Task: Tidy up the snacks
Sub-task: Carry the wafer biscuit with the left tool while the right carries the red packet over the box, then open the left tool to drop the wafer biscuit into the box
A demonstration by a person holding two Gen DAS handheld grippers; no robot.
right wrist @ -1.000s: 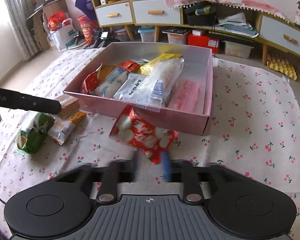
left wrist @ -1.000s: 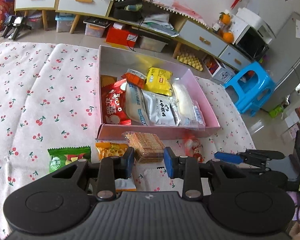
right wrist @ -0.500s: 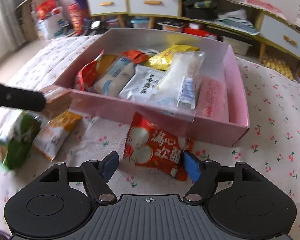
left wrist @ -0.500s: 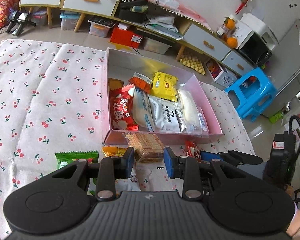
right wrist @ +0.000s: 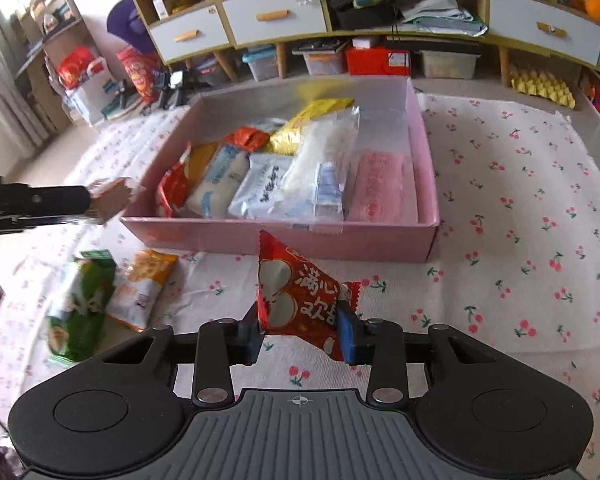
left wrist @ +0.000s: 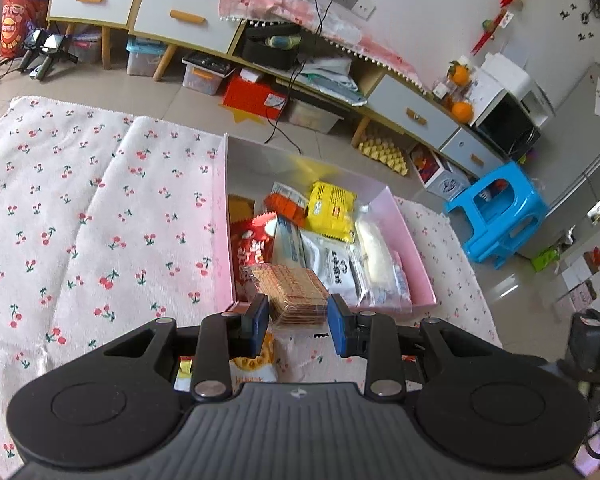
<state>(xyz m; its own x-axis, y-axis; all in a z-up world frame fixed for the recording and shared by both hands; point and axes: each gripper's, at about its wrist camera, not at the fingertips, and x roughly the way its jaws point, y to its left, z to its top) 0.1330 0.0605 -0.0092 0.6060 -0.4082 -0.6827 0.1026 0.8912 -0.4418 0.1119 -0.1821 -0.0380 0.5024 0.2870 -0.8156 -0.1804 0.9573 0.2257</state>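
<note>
The left gripper (left wrist: 298,326) is clamped on a clear pack of brown wafer biscuits (left wrist: 292,292), held just above the near edge of the pink box (left wrist: 414,256); the right wrist view shows that pack (right wrist: 110,200) lifted clear of the cloth beside the box's left wall. The right gripper (right wrist: 300,336) has just been closing its jaws, and they now pinch a red snack packet (right wrist: 300,296) that stands up off the cherry-print cloth (right wrist: 520,240) in front of the box. Inside the box lie white, yellow, orange and red packets side by side. On the cloth to the left rest a green packet (right wrist: 80,312) and an orange one (right wrist: 144,288)
</note>
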